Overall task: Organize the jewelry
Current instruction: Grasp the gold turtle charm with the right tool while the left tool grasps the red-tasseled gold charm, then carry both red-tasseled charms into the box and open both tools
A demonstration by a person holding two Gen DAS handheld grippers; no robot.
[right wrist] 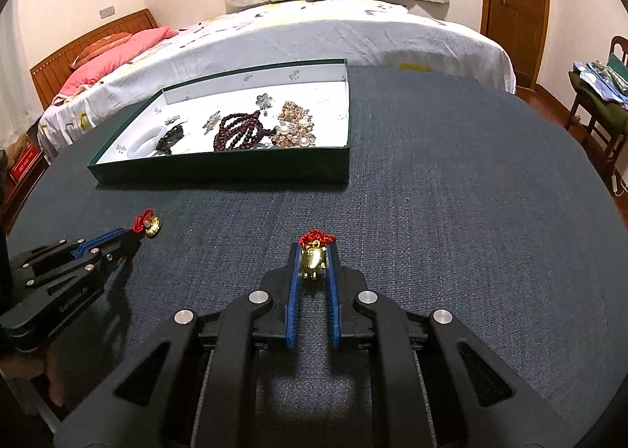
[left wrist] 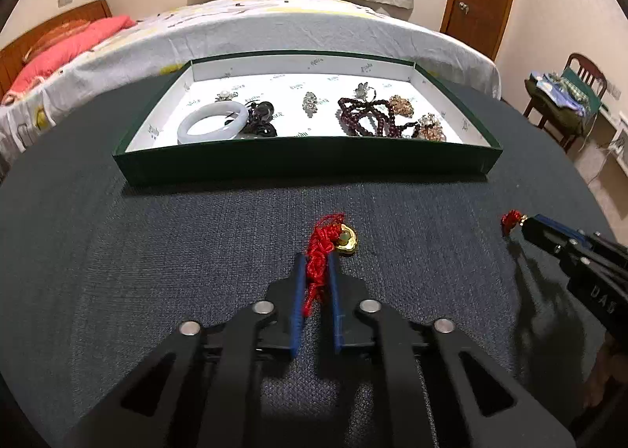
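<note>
tray (left wrist: 298, 161): 12 o'clock, mostly filled already
left gripper (left wrist: 316, 257): clamped on red cord charm (left wrist: 345, 242)
right gripper (right wrist: 314, 248): pinching gold charm (right wrist: 312, 259)
left: both still need dropping in

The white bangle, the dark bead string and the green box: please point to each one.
White bangle (left wrist: 214, 122), left wrist view, its near band.
Dark bead string (left wrist: 363, 114), left wrist view, middle coils.
Green box (left wrist: 306, 161), left wrist view, near outer wall.

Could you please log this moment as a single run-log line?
left gripper: shut on red cord of gold charm | right gripper: shut on gold pendant | green tray: holds other jewelry
</note>
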